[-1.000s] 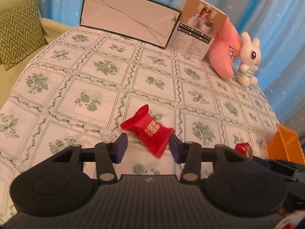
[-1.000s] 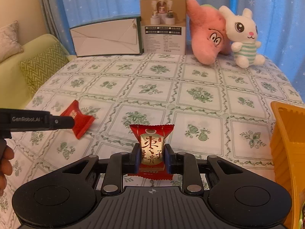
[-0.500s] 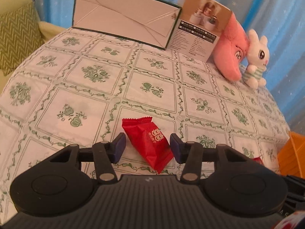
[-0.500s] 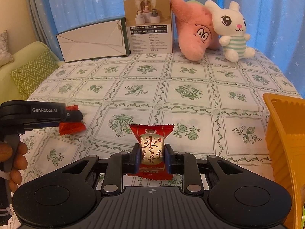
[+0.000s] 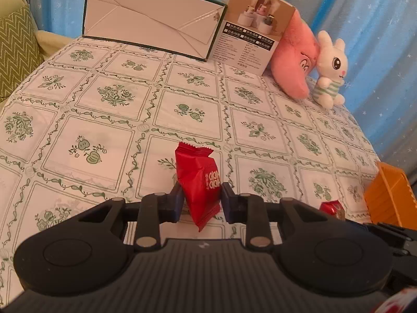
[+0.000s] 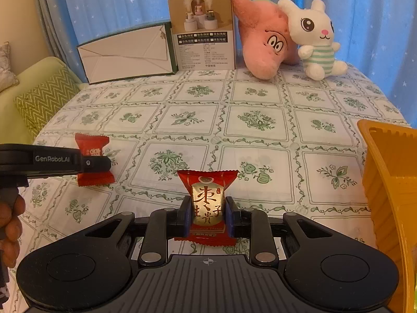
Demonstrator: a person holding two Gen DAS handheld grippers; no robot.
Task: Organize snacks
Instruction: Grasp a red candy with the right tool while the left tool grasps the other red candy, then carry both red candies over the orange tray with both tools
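Observation:
My left gripper [image 5: 200, 200] is shut on a plain red snack packet [image 5: 199, 182], held upright just above the tablecloth. The same packet [image 6: 91, 148] and the left gripper [image 6: 97, 163] show at the left of the right wrist view. My right gripper [image 6: 207, 215] is shut on a red and gold snack packet [image 6: 207, 200], held upright above the table. That packet's top [image 5: 332, 207] shows at the right of the left wrist view. An orange basket [image 6: 391, 195] stands at the table's right edge; it also shows in the left wrist view [image 5: 391, 195].
A white and green flat box [image 6: 125, 52], a printed carton [image 6: 204, 31], a pink plush [image 6: 263, 39] and a white rabbit plush [image 6: 316, 39] line the back of the round table [image 6: 258, 120]. A sofa with a zigzag cushion [image 6: 44, 99] is at the left.
My left gripper closed on the plain red packet and lifted it upright off the cloth. My right gripper kept its packet and stayed nearly in place.

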